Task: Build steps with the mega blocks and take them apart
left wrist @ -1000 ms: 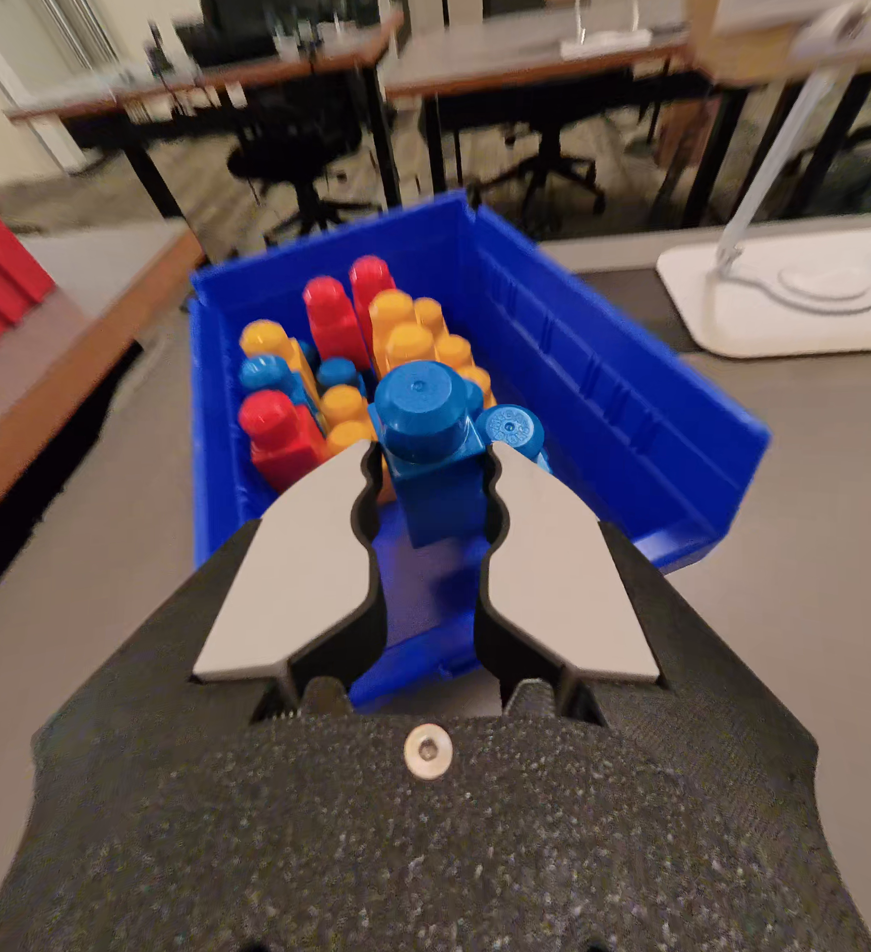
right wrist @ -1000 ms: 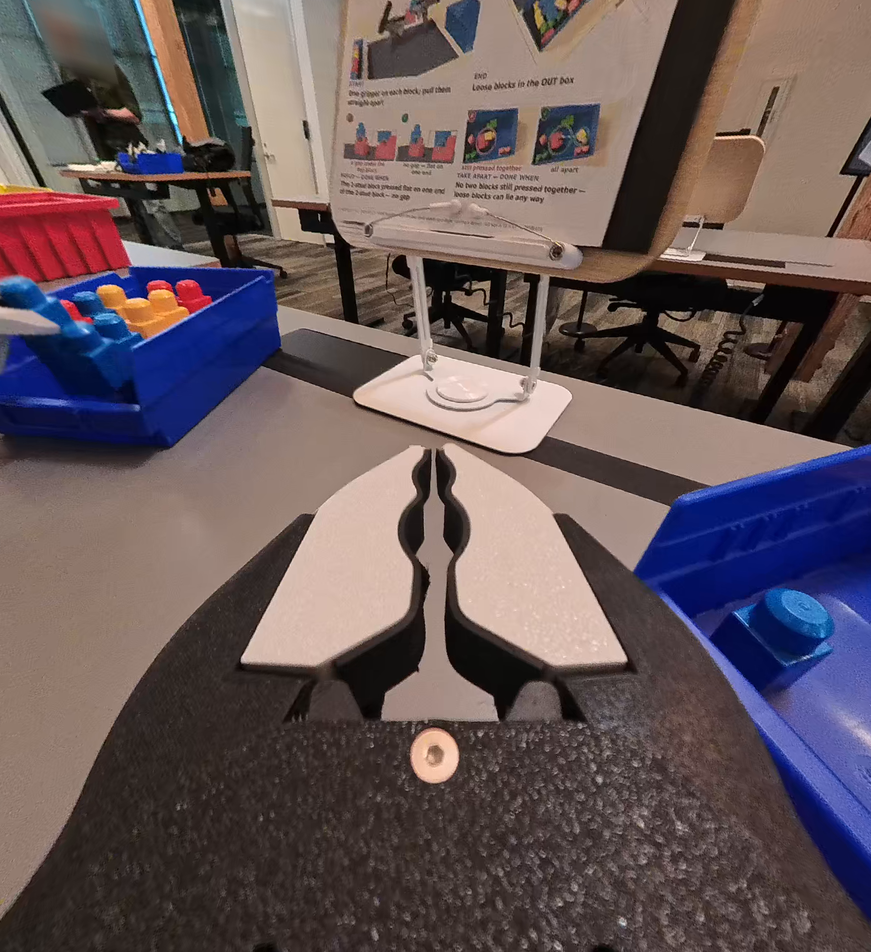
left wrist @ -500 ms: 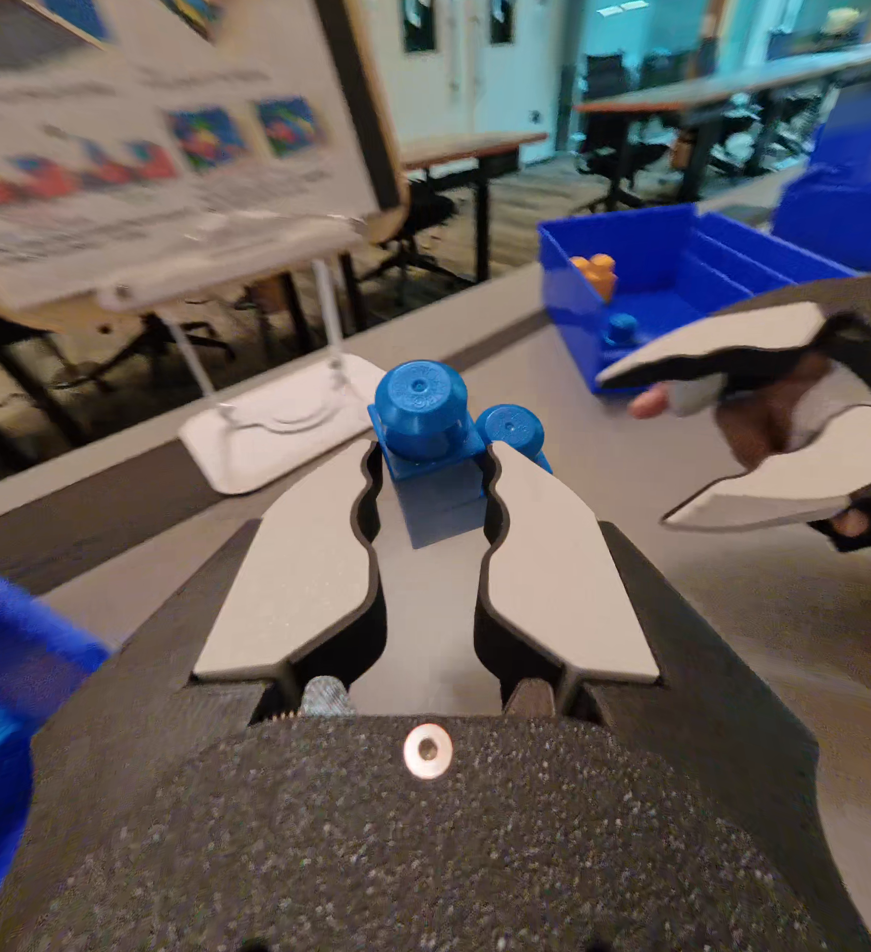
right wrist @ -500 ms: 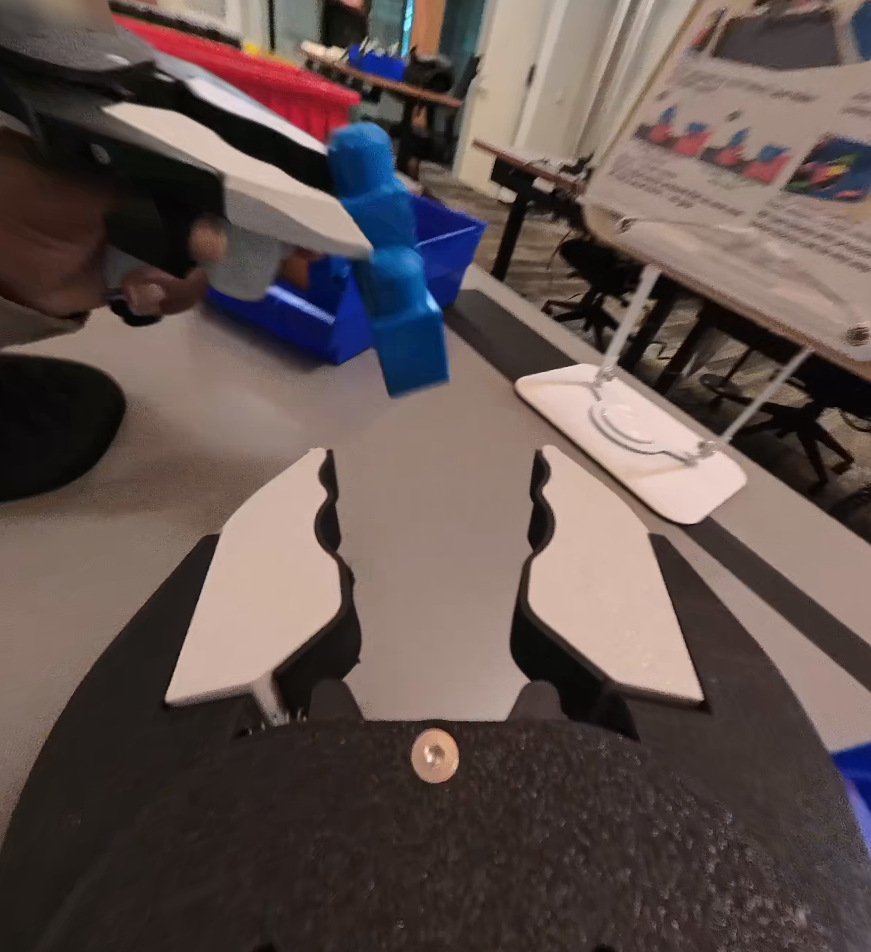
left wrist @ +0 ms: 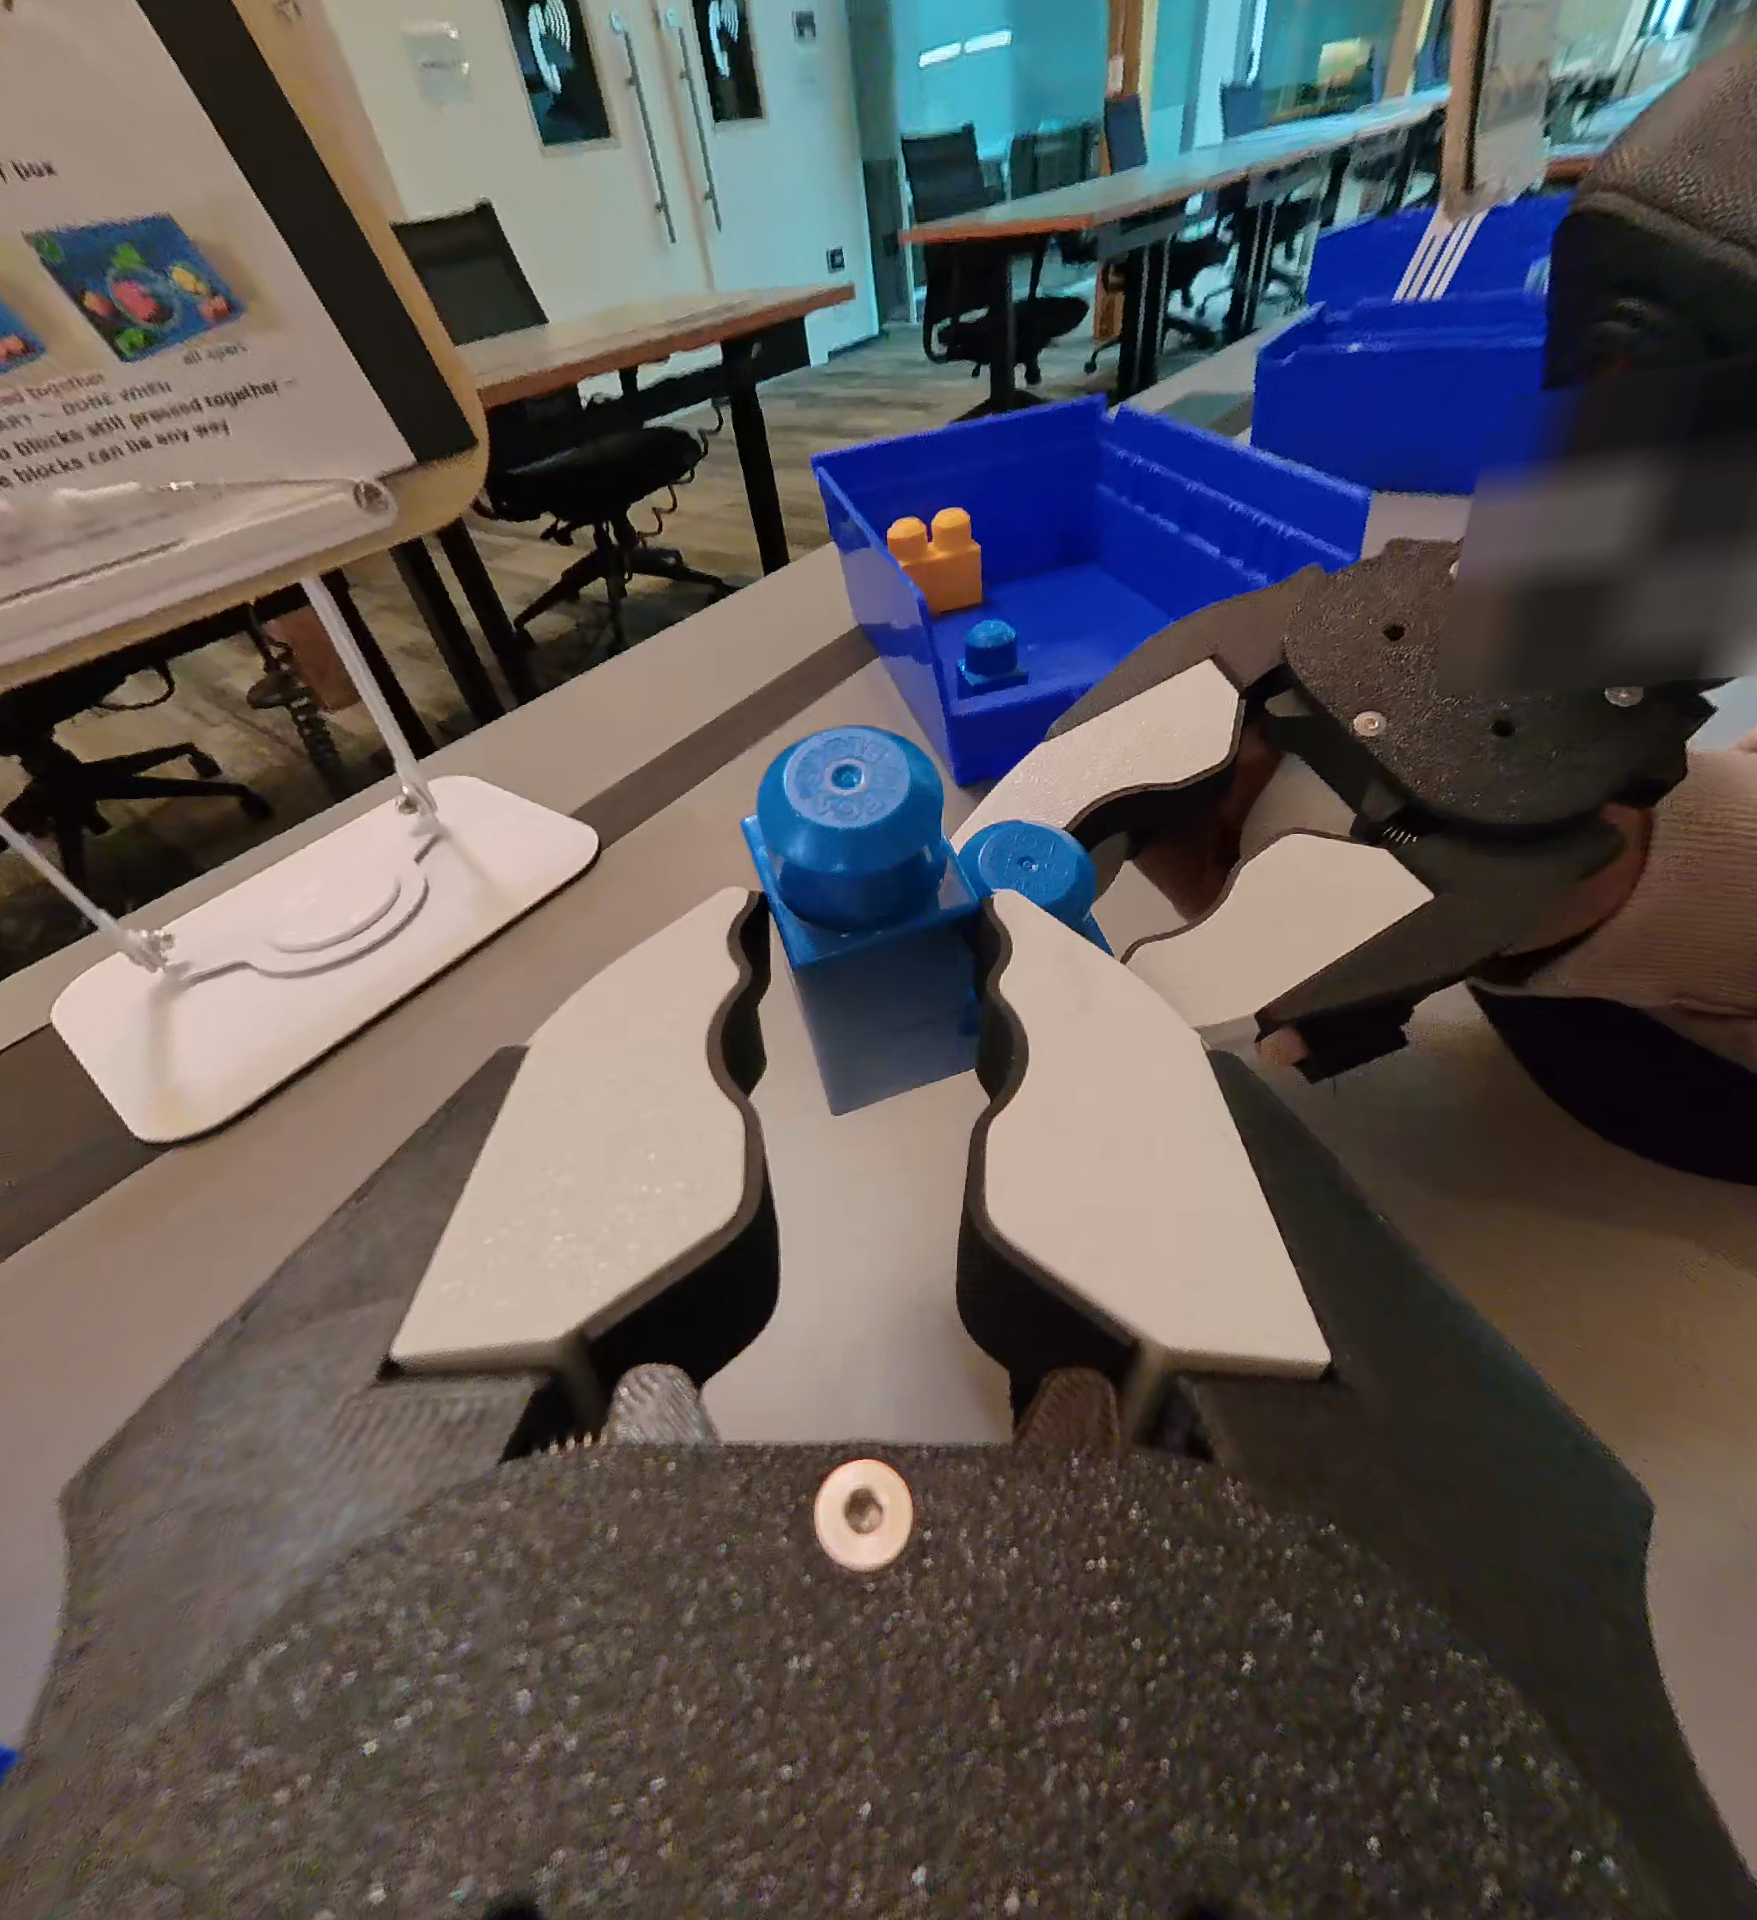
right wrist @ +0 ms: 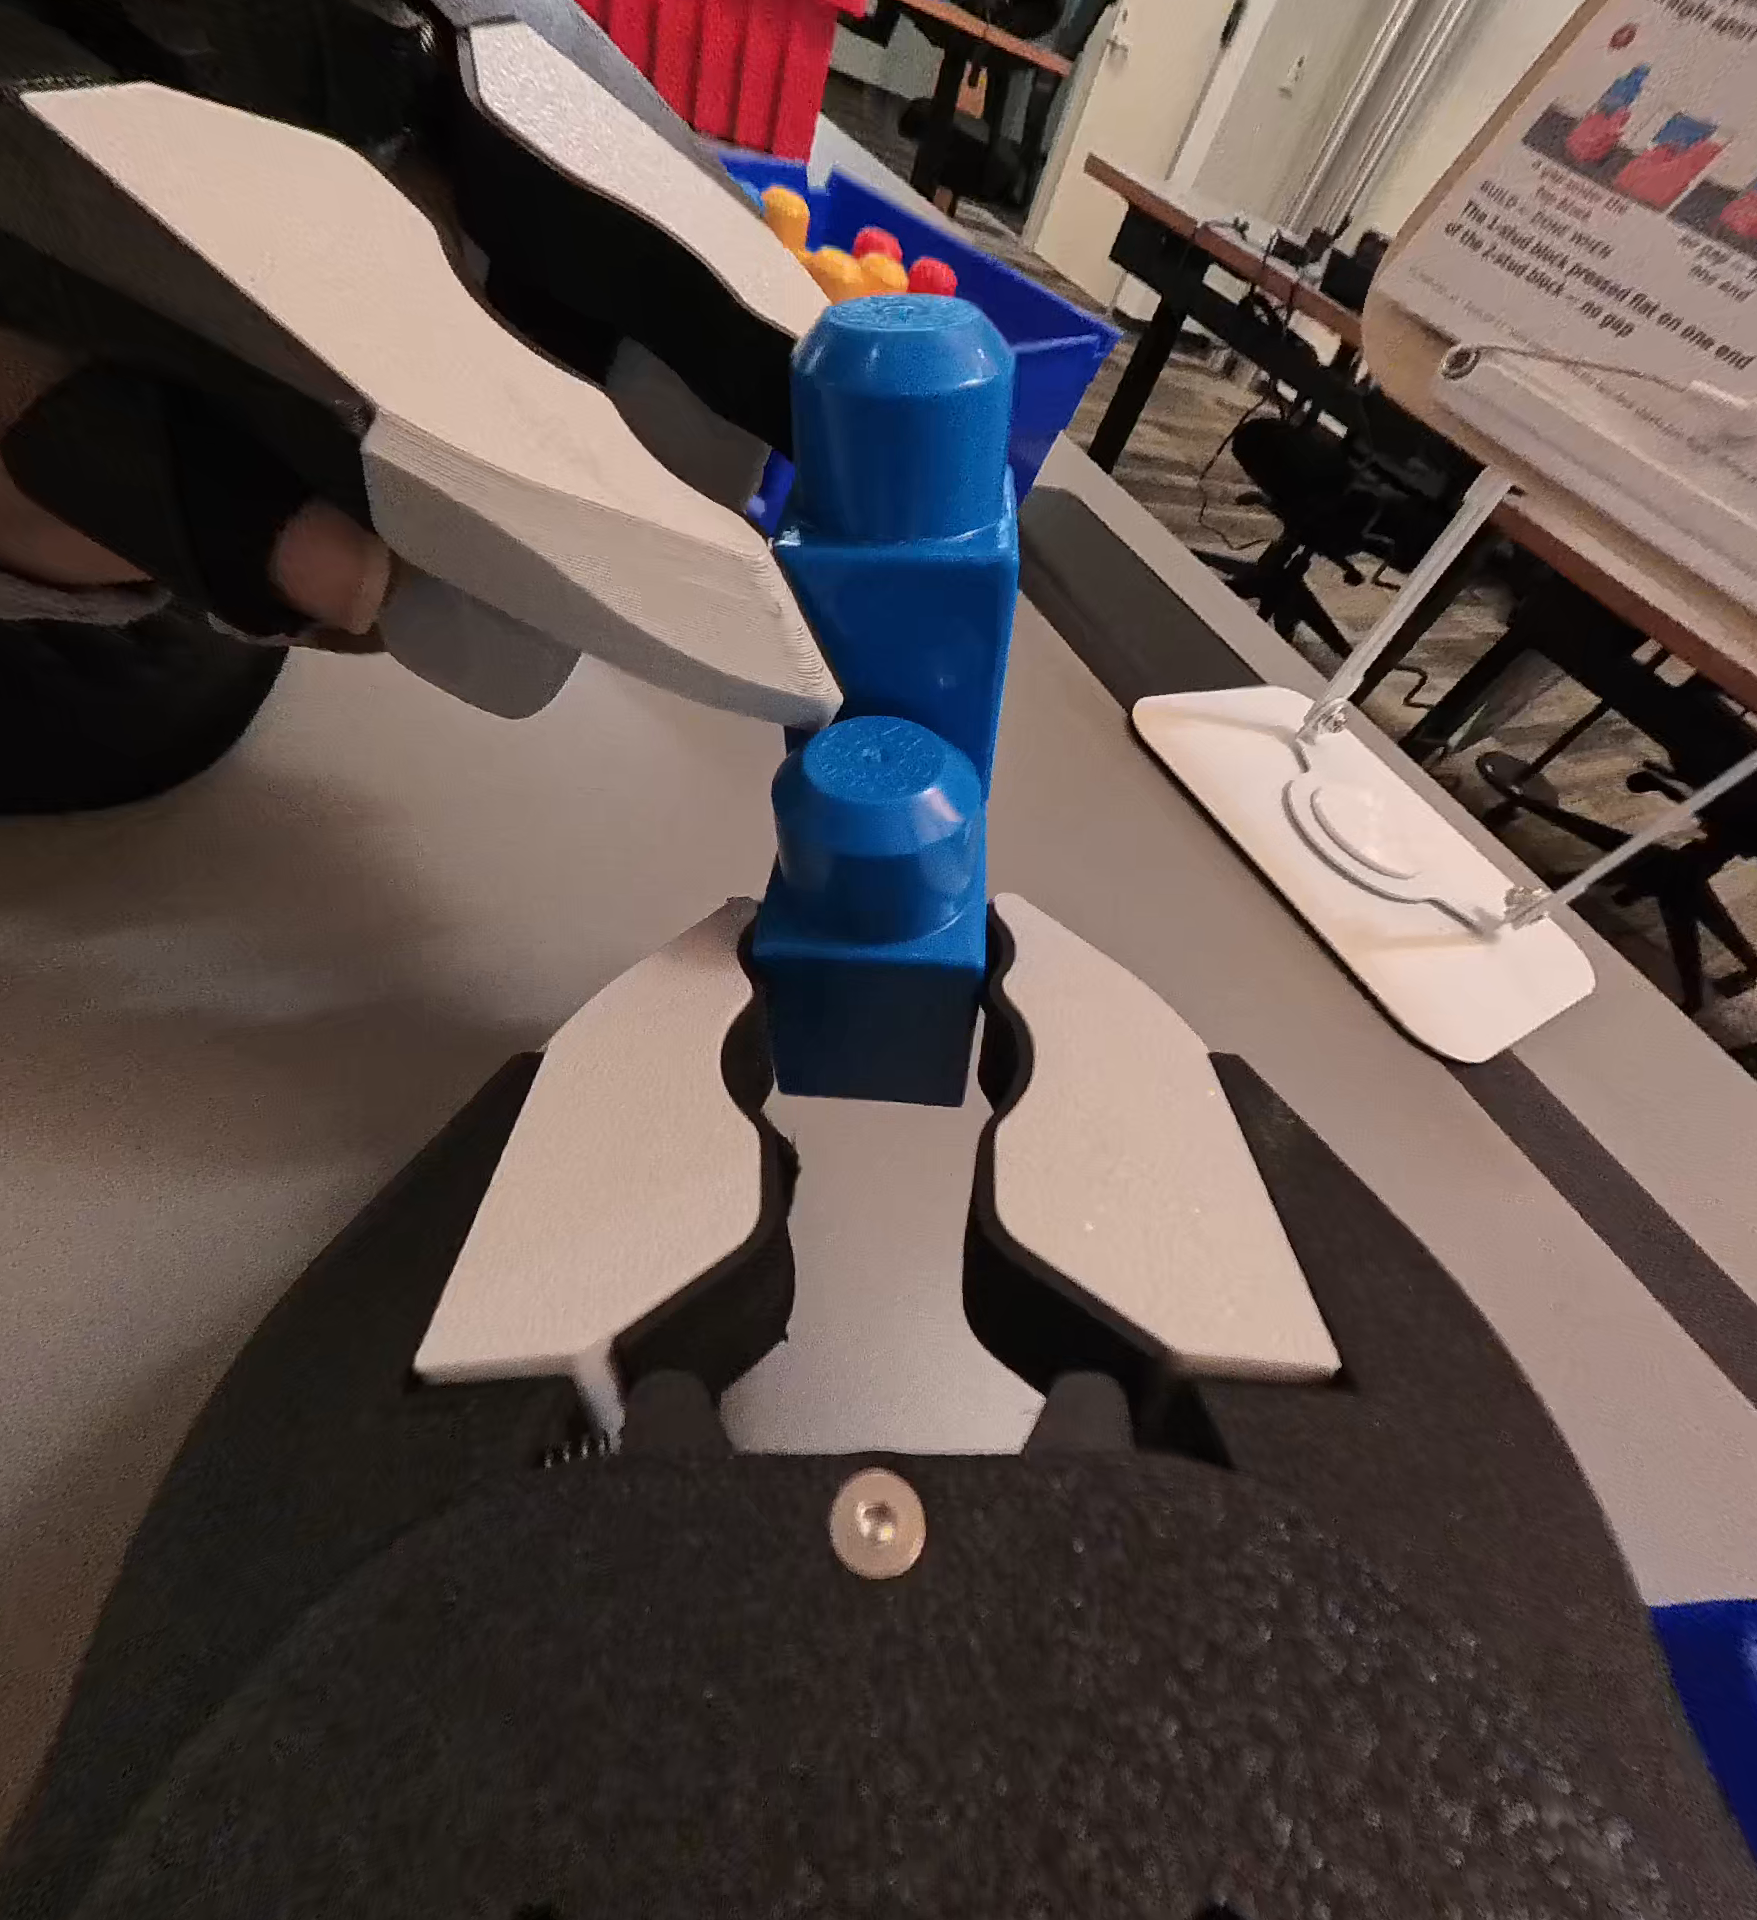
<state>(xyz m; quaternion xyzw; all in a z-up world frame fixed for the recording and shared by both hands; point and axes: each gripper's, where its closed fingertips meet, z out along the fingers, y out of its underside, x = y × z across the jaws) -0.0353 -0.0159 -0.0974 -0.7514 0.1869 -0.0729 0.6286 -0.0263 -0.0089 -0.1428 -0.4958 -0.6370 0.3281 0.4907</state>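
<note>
- The blue step assembly (right wrist: 895, 665) is hanging in mid-air above the grey desk (right wrist: 230, 935), between the two claws, with nothing under it.
- The left claw (left wrist: 869, 961) is clamping the upper one-stud block (left wrist: 858, 894), its fingers pressed on either side of the block's body.
- The right claw (right wrist: 869, 977) is closing on the lower end, its tips hugging the sides of the two-stud block (right wrist: 869, 997) just below the free stud; contact looks made, though how firm it is cannot be judged.
- In the right wrist view, the left claw's fingers (right wrist: 583, 540) are coming in from the upper left and pinching the top block.
- Judgement: this is the take-apart step, with each claw holding one block of the pair.
- The next move calls for a straight pull in line with the stud, no twisting, so neither block slips out sideways.
- After that, the loose pieces would likely be going into the blue bin (left wrist: 1144, 582) on the desk's far side, where an orange two-stud block (left wrist: 936, 561) and a small blue block (left wrist: 990, 660) are already lying.
- The other blue bin (right wrist: 1019, 322), behind the left claw, is holding a pile of red and orange blocks.
</note>
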